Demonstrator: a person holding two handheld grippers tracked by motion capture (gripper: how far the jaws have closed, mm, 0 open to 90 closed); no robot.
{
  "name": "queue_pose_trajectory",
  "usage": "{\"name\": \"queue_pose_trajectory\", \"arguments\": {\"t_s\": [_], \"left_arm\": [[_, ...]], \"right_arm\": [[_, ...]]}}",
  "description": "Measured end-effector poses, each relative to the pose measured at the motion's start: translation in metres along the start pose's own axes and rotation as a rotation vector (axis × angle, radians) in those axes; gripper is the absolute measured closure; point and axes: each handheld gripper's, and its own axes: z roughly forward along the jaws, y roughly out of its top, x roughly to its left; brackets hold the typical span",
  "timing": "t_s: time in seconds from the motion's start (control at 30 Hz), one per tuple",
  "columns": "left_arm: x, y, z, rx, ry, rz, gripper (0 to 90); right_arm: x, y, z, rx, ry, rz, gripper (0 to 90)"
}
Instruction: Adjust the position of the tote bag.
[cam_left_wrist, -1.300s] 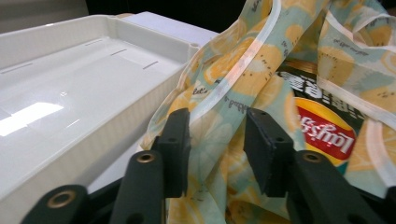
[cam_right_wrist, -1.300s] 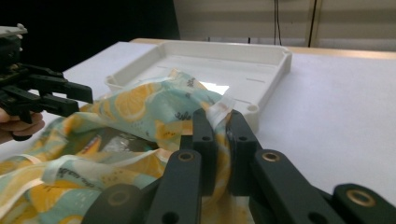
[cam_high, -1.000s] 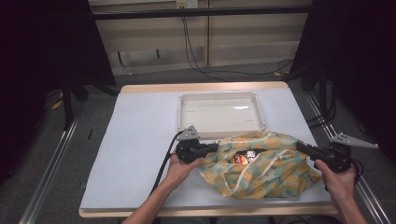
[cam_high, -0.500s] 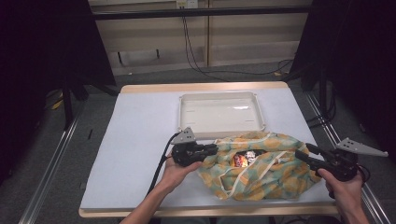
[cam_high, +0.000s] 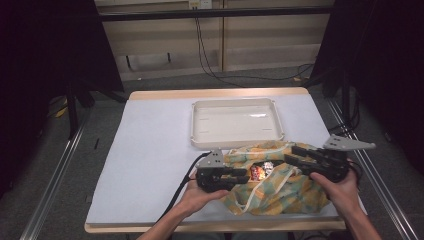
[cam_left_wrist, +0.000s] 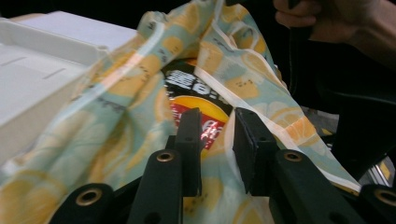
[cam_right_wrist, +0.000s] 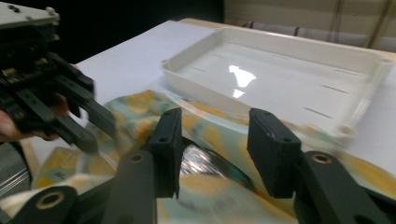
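A cloth bag (cam_high: 285, 187) printed with orange slices lies at the table's near edge, its mouth gaping. Snack packets (cam_high: 260, 171) show inside it. My left gripper (cam_high: 243, 175) lies at the bag's left rim, pointing into the mouth. Its jaws have just been opening and stand apart over the fabric (cam_left_wrist: 116, 121), with a red and black packet (cam_left_wrist: 196, 105) ahead. My right gripper (cam_high: 291, 155) hovers over the bag's right side. Its jaws have just been closing but stand apart above the cloth (cam_right_wrist: 210, 135) and a shiny packet (cam_right_wrist: 205, 161), gripping nothing.
A white plastic tray (cam_high: 235, 142) sits empty just beyond the bag, and it appears as the tray (cam_right_wrist: 280, 60) in the right gripper view. White paper (cam_high: 150, 150) covers the table. The other gripper (cam_right_wrist: 100, 128) is close at the left in the right gripper view.
The left gripper has slid right and nearer, up to the bag's mouth. The right gripper has lifted and come left over the bag. The bag's opening now gapes wider.
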Motion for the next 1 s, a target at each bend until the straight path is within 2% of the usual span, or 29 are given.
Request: {"name": "queue_pose_trajectory", "arguments": {"t_s": [0.07,0.1,0.13,0.17,0.2,0.23,0.3,0.33,0.37,0.43,0.53,0.6,0.67,0.73,0.77,0.83,0.87,0.97,1.0], "left_arm": [[-0.001,0.000,0.008,0.001,-0.014,0.000,66.1],[-0.001,0.000,0.008,0.001,-0.014,0.000,63.4],[-0.002,0.000,0.009,0.009,-0.019,-0.002,63.4],[-0.003,0.000,0.012,0.004,-0.036,-0.007,59.6],[-0.004,-0.001,0.013,0.019,-0.044,0.007,58.1],[-0.008,-0.002,0.015,0.026,-0.092,0.024,55.4],[-0.013,-0.003,0.017,0.045,-0.085,0.051,54.8],[-0.015,-0.004,0.018,0.039,-0.104,0.051,54.5],[-0.015,-0.004,0.018,0.039,-0.104,0.051,54.2],[-0.018,-0.008,0.022,0.069,-0.105,0.060,51.6],[-0.021,-0.013,0.026,0.098,-0.089,0.084,48.9],[-0.022,-0.015,0.028,0.101,-0.077,0.080,47.4],[-0.024,-0.016,0.028,0.108,-0.052,0.095,52.3],[-0.024,-0.016,0.027,0.095,-0.046,0.084,71.1],[-0.022,-0.016,0.023,0.100,-0.053,0.091,75.8],[-0.023,-0.016,0.023,0.087,-0.066,0.081,85.8],[-0.022,-0.015,0.021,0.105,-0.069,0.109,88.2],[-0.029,-0.013,0.019,0.111,-0.108,0.129,89.9],[-0.032,-0.013,0.019,0.114,-0.112,0.135,90.0]], "right_arm": [[0.006,0.006,0.014,0.030,0.032,-0.011,58.4],[0.006,0.006,0.014,0.030,0.032,-0.011,58.4],[0.010,0.009,0.022,0.048,0.042,-0.031,58.9],[0.013,0.011,0.029,0.067,0.057,-0.043,58.8],[0.017,0.013,0.036,0.088,0.071,-0.058,58.6],[0.022,0.014,0.049,0.123,0.080,-0.084,54.9],[0.025,0.010,0.059,0.134,0.079,-0.088,53.7],[0.026,0.008,0.063,0.143,0.085,-0.094,52.4],[0.027,0.006,0.067,0.156,0.079,-0.100,50.9],[0.026,0.002,0.072,0.171,0.074,-0.107,48.5],[0.025,0.001,0.078,0.201,0.068,-0.106,43.6],[0.025,0.001,0.081,0.218,0.054,-0.110,42.6],[0.026,0.000,0.087,0.244,0.036,-0.123,43.5],[0.027,0.000,0.092,0.261,0.036,-0.134,45.6],[0.027,0.001,0.094,0.272,0.032,-0.130,46.8],[0.026,0.003,0.096,0.282,0.032,-0.133,54.5],[0.026,0.004,0.098,0.285,0.037,-0.130,58.4],[0.025,0.006,0.102,0.299,0.043,-0.114,74.2],[0.025,0.006,0.104,0.298,0.036,-0.110,82.5]]}}
